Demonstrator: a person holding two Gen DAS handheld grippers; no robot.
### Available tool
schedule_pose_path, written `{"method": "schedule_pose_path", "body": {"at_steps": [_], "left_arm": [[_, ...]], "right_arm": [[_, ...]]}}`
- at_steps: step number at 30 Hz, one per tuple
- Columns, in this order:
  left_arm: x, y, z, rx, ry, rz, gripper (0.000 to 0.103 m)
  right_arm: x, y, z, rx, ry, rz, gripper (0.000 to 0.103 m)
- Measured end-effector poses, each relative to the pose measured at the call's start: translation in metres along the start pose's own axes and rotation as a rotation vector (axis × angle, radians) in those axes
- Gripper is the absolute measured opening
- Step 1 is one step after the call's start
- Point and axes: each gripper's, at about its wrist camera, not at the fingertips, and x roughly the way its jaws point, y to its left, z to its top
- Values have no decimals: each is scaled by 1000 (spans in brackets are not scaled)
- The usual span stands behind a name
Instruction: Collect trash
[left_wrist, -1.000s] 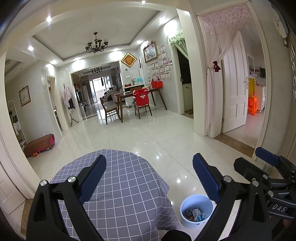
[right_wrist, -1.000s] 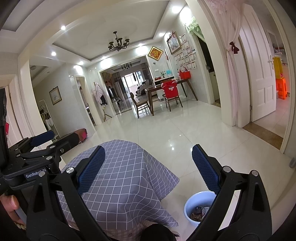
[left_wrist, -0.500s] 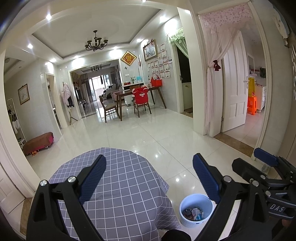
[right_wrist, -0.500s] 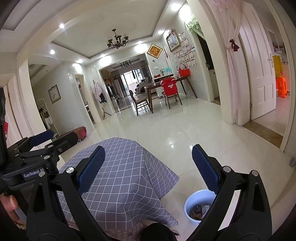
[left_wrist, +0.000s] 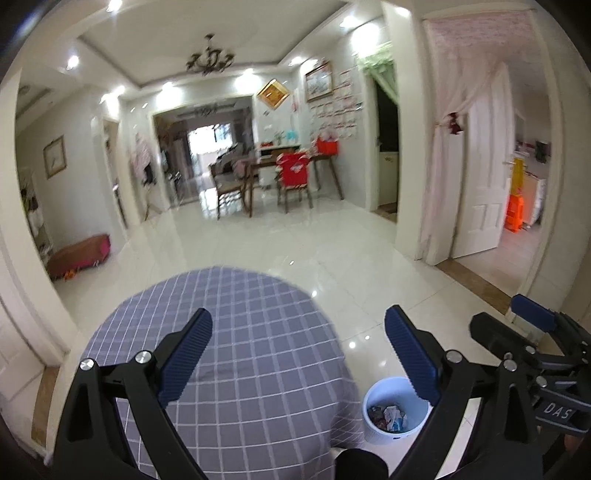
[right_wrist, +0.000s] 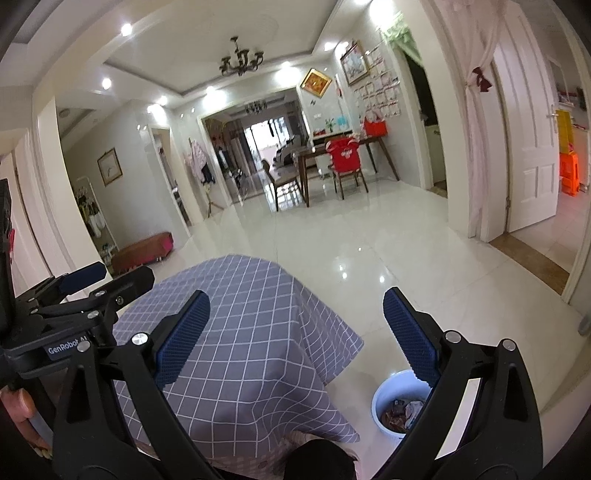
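Note:
A small white bin (left_wrist: 391, 413) with crumpled wrappers inside stands on the floor to the right of a round table (left_wrist: 243, 332) covered in a grey checked cloth; it also shows in the right wrist view (right_wrist: 397, 406). No trash shows on the tablecloth (right_wrist: 251, 325). My left gripper (left_wrist: 297, 354) is open and empty above the table's near edge. My right gripper (right_wrist: 295, 338) is open and empty, held beside it. The right gripper shows at the right edge of the left wrist view (left_wrist: 532, 332); the left gripper shows at the left of the right wrist view (right_wrist: 74, 295).
A glossy white tiled floor (left_wrist: 295, 243) stretches ahead to a dining table with chairs (left_wrist: 291, 177). A low brown bench (left_wrist: 79, 254) stands by the left wall. A white door (left_wrist: 484, 177) stands open at the right.
Both views have tilted slightly downward and are blurred by motion; the table and bin sit a little higher in frame. Both grippers stay open and empty.

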Motion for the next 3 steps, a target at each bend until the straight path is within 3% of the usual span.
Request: {"method": "schedule_pose_path", "body": {"at_steps": [3], "left_arm": [[16,33,-13,-50,46,53,93]], "right_arm": [[30,20,-5,-26,66,5,93]]}}
